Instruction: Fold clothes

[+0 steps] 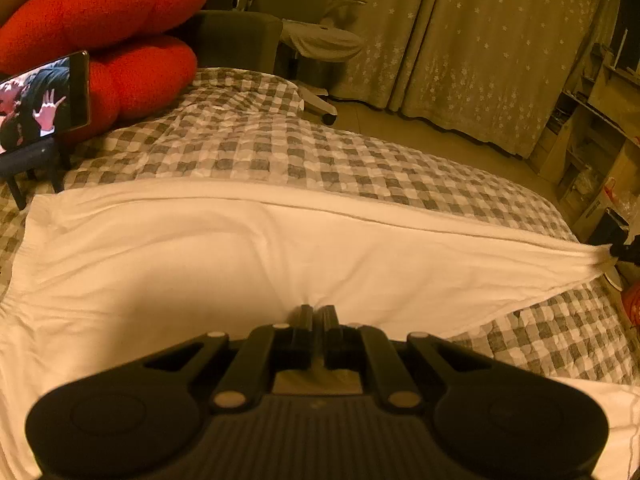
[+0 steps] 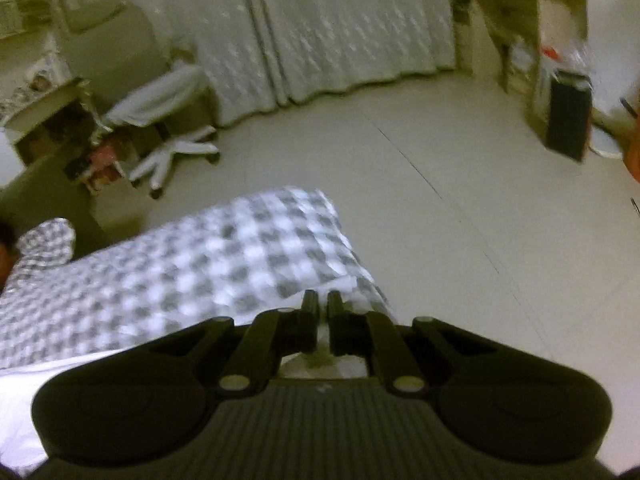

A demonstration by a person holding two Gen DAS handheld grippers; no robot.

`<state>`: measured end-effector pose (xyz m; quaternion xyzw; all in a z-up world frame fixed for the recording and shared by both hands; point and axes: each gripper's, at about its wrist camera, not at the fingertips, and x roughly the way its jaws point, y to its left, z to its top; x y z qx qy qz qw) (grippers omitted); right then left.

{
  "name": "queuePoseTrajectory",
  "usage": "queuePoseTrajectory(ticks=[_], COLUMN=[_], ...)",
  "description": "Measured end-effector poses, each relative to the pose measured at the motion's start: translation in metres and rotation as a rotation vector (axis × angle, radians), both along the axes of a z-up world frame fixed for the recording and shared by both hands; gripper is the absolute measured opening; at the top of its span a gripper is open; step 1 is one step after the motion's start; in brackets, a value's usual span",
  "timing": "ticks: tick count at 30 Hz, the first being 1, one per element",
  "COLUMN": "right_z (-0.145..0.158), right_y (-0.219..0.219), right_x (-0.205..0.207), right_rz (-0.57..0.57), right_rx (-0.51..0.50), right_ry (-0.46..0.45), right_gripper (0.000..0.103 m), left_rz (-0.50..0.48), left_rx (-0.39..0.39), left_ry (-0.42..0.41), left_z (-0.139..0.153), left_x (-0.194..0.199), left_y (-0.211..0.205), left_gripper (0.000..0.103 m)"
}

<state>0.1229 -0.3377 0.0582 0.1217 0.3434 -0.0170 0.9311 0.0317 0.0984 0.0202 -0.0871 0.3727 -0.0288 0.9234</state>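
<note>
White cloth [image 1: 224,264] lies spread across the checked bedspread [image 1: 304,160], stretching from the left edge of the left wrist view to a drawn-out corner at the far right. At the far left, a phone [image 1: 44,100] on a small dark stand plays a video, leaning in front of 2 red cushions [image 1: 112,28]. The left claw [image 1: 318,314] sits at the near edge of the cloth, its 2 fingers closed together with a pinch of the white fabric puckered at their tips; the cloth fans away from that pinch toward the far hem. At the far right of that view the cloth's corner is pulled taut to a point, where a dark object meets it.

In the blurred right wrist view, the bedspread [image 2: 192,276] fills the left and the pale floor [image 2: 460,184] the right. The right claw [image 2: 323,304] stands nearly closed over the bed's corner, a thin strip of white cloth [image 2: 323,346] showing in the narrow gap between its fingers and more white [image 2: 24,408] trailing off lower left beneath the housing.
</note>
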Motion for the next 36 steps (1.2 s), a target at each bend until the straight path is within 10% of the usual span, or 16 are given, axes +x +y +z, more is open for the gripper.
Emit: queuePoseTrajectory(ticks=[12, 16, 35, 36], right_z=[-0.021, -0.02, -0.044, -0.043], right_y=[0.009, 0.007, -0.013, -0.014], right_x=[0.013, 0.014, 0.035, 0.035], right_rz=[-0.021, 0.007, 0.102, 0.107], right_rx=[-0.179, -0.151, 0.019, 0.036], right_ry=[0.051, -0.007, 0.034, 0.034], right_gripper=[0.016, 0.046, 0.046, 0.034], left_rz=[0.002, 0.002, 0.002, 0.002], left_rx=[0.004, 0.006, 0.005, 0.007], left_ry=[-0.002, -0.004, -0.011, -0.011], left_z=[0.0, 0.0, 0.0, 0.0], left_x=[0.002, 0.002, 0.003, 0.003], left_y=[-0.002, -0.002, -0.001, -0.001], left_gripper=[0.006, 0.006, 0.006, 0.006])
